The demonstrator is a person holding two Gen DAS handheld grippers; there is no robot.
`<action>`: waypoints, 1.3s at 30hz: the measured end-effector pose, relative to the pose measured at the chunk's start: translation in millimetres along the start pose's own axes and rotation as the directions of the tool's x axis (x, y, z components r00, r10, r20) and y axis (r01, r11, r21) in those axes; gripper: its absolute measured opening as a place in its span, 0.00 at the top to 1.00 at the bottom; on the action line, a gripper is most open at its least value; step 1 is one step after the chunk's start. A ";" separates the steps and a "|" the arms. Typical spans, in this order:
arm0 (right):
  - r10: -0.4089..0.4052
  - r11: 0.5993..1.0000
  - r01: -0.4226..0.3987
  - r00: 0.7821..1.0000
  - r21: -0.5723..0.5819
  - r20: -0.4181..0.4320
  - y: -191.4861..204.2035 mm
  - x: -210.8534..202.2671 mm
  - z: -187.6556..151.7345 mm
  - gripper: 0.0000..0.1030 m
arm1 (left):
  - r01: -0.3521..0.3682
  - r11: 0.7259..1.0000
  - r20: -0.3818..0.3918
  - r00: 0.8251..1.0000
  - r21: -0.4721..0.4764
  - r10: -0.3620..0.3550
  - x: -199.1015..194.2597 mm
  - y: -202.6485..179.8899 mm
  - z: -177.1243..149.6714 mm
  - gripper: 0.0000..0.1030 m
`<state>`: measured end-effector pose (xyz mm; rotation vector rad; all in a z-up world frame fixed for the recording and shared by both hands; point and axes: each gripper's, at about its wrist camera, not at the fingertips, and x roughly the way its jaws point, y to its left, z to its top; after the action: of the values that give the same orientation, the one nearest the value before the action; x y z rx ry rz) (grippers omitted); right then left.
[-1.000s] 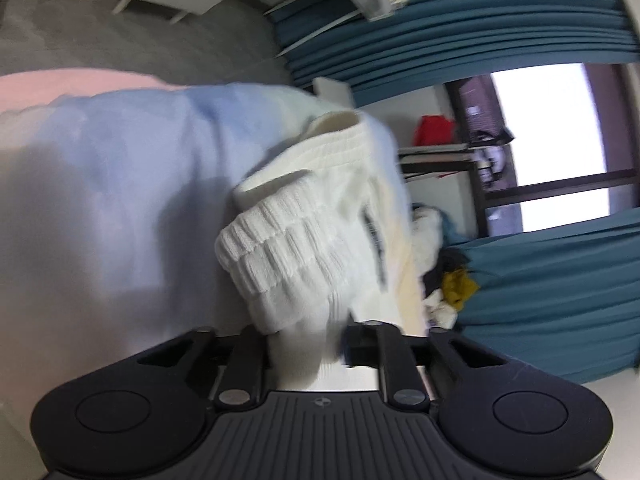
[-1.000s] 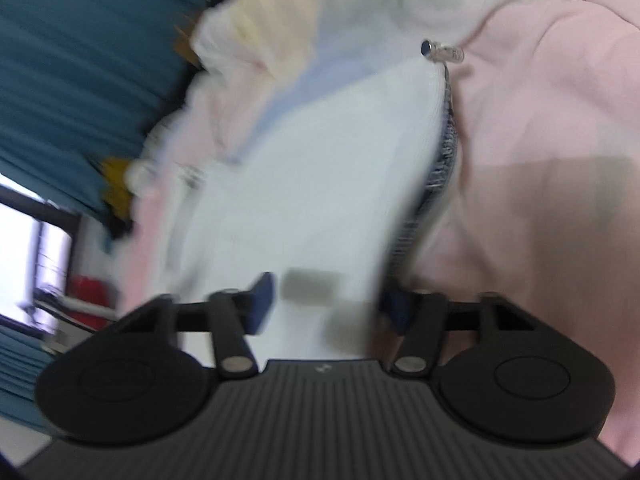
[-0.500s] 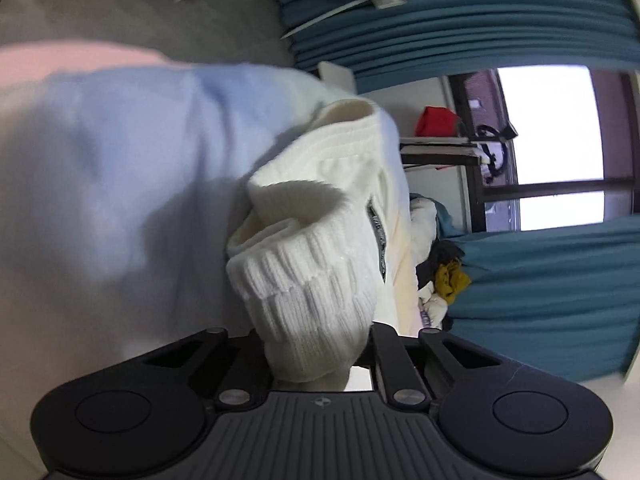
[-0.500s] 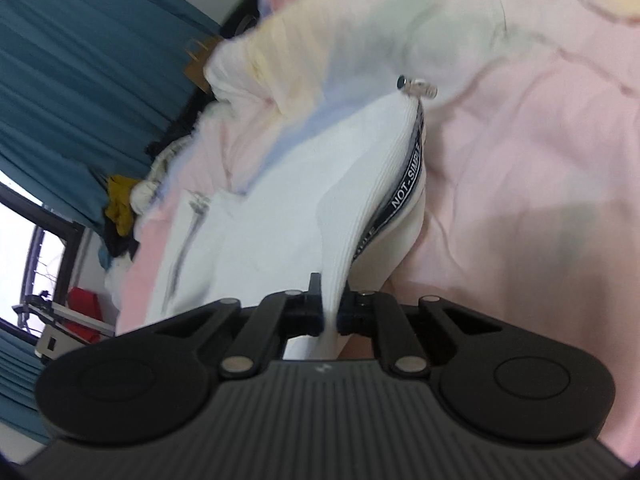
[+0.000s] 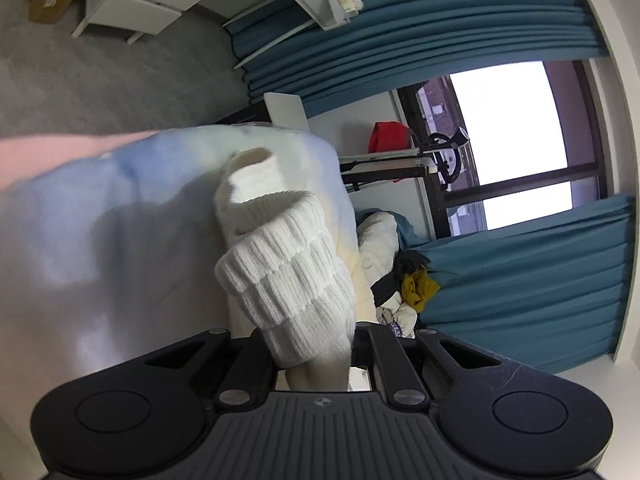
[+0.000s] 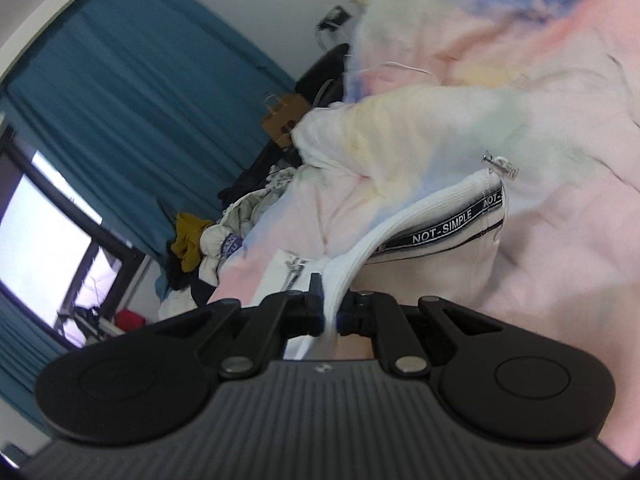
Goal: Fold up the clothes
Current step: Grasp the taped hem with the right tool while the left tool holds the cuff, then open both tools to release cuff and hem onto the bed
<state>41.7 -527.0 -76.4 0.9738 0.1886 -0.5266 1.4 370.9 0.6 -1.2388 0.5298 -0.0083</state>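
- The left gripper point(image 5: 314, 344) is clamped on the white ribbed cuff point(image 5: 288, 276) of a knit garment; the thick folded cuff fills the space between the two fingers and bulges above them.
- Behind the cuff, the sleeve point(image 5: 250, 184) goes up and away from the camera, with its round opening at the top.
- The sleeve lies against a pale blanket point(image 5: 100, 220) with blue, white and yellow patches — this blanket covers the bed, and a pink part of it shows at the far left edge.
- The right gripper point(image 6: 330, 312) is closed tightly on a thin white edge of the same garment point(image 6: 400, 220); the fingers almost meet, with only the cloth between them.
- From this grip the white edge curves up to the right, and a black band point(image 6: 444, 230) with the words "NOT-SIMPLE" runs along it.
- A small clear zipper pull point(image 6: 502, 166) hangs at the upper end of the band.
- The garment rests on the pastel blanket point(image 6: 540, 100) (pink, yellow and blue here), near the middle of the bed.
- At the far edge of the bed there is a pile of other clothes point(image 6: 200, 240), among them a mustard yellow one.
- Blue curtains point(image 5: 440, 28) and a bright window point(image 5: 512, 120) are behind — well apart from the bed.
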 end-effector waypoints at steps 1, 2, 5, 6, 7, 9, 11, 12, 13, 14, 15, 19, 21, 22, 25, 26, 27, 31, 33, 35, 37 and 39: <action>0.000 1.000 0.000 1.000 -0.007 -0.008 9.7 13.1 3.3 0.92 | -0.003 1.000 0.002 1.000 0.001 0.003 7.2 -9.4 4.5 0.92; 0.000 1.000 0.000 1.000 -0.015 -0.016 19.4 26.3 6.7 0.92 | -0.006 1.000 0.006 1.000 0.002 0.006 15.2 -18.3 9.1 0.92; -0.001 0.999 0.000 0.999 -0.037 -0.039 48.5 65.7 16.7 0.92 | -0.001 1.000 0.032 0.999 0.001 0.001 57.3 -35.4 25.0 0.92; -0.004 0.999 0.002 0.999 -0.047 -0.047 58.6 80.1 19.5 0.92 | 0.002 1.000 0.042 0.999 0.000 -0.002 72.4 -40.6 30.4 0.92; -0.019 0.997 0.015 0.998 -0.072 -0.054 71.2 101.2 19.5 0.92 | 0.005 1.000 0.051 0.999 -0.001 -0.005 87.4 -45.9 35.8 0.92; -0.053 0.990 0.044 0.997 -0.136 -0.064 96.9 145.2 15.4 0.92 | -0.008 1.000 0.062 0.998 -0.009 0.008 126.8 -51.9 46.4 0.92; -0.084 0.983 0.069 0.993 -0.171 -0.082 116.2 190.7 8.9 0.92 | -0.035 0.999 0.068 0.997 -0.011 0.035 169.9 -55.7 57.0 0.92; -0.099 0.979 0.080 0.991 -0.189 -0.090 125.8 213.4 5.7 0.92 | -0.060 0.998 0.066 0.996 0.001 0.059 192.5 -56.4 62.6 0.92; -0.112 0.974 0.090 0.989 -0.207 -0.098 134.6 235.5 2.0 0.92 | -0.085 0.996 0.061 0.995 0.010 0.084 213.4 -57.1 68.0 0.92; -0.117 0.969 0.090 0.988 -0.231 -0.105 138.9 254.6 -3.8 0.92 | -0.111 0.994 0.055 0.992 0.018 0.110 232.9 -57.7 73.3 0.92; -0.121 0.963 0.089 0.986 -0.254 -0.112 143.2 273.7 -9.6 0.92 | -0.137 0.990 0.048 0.990 0.025 0.136 252.3 -58.3 78.7 0.92; -0.157 0.916 0.089 0.977 -0.391 -0.145 150.7 340.6 -36.8 0.91 | -0.241 0.968 0.032 0.970 0.076 0.239 322.5 -56.8 93.7 0.91; -0.172 0.891 0.086 0.973 -0.446 -0.157 148.5 357.6 -48.3 0.90 | -0.279 0.955 0.029 0.960 0.096 0.278 344.6 -50.6 94.5 0.90; -0.175 0.883 0.083 0.971 -0.461 -0.161 146.8 361.7 -52.7 0.89 | -0.290 0.952 0.025 0.957 0.103 0.289 350.3 -48.4 94.6 0.89; -0.165 0.880 0.070 0.973 -0.469 -0.165 145.7 357.8 -52.9 0.88 | -0.275 0.954 0.011 0.961 0.118 0.276 352.4 -46.1 94.4 0.88; -0.161 0.881 0.066 0.973 -0.468 -0.167 146.9 353.5 -50.6 0.88 | -0.258 0.958 0.004 0.966 0.123 0.260 348.4 -46.4 93.8 0.84; -0.158 0.882 0.062 0.973 -0.468 -0.170 148.4 348.7 -48.2 0.85 | -0.244 0.961 -0.005 0.969 0.129 0.247 341.7 -47.2 92.7 0.80; -0.138 0.869 0.037 0.976 -0.494 -0.169 156.3 308.3 -38.0 0.63 | -0.185 0.968 -0.025 0.981 0.168 0.191 301.0 -57.4 85.7 0.56; -0.103 0.872 0.013 0.982 -0.490 -0.157 155.5 280.2 -32.6 0.39 | -0.152 0.969 -0.021 0.987 0.194 0.159 273.7 -65.8 79.9 0.41; -0.063 0.879 -0.015 0.987 -0.476 -0.147 154.0 251.7 -27.1 0.26 | -0.144 0.972 -0.019 0.989 0.184 0.150 250.2 -60.8 68.3 0.31; -0.036 0.888 -0.037 0.988 -0.459 -0.150 150.9 224.8 -23.9 0.26 | -0.142 0.976 -0.017 0.989 0.164 0.147 227.8 -52.0 55.1 0.24; -0.017 0.903 -0.059 0.985 -0.426 -0.174 143.2 202.9 -24.6 0.26 | -0.141 0.979 -0.015 0.989 0.145 0.145 205.4 -43.2 41.8 0.23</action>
<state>290.4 -511.5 -62.1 0.5860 0.4323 -0.3568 210.2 334.5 -29.2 -1.0596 0.6292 0.0584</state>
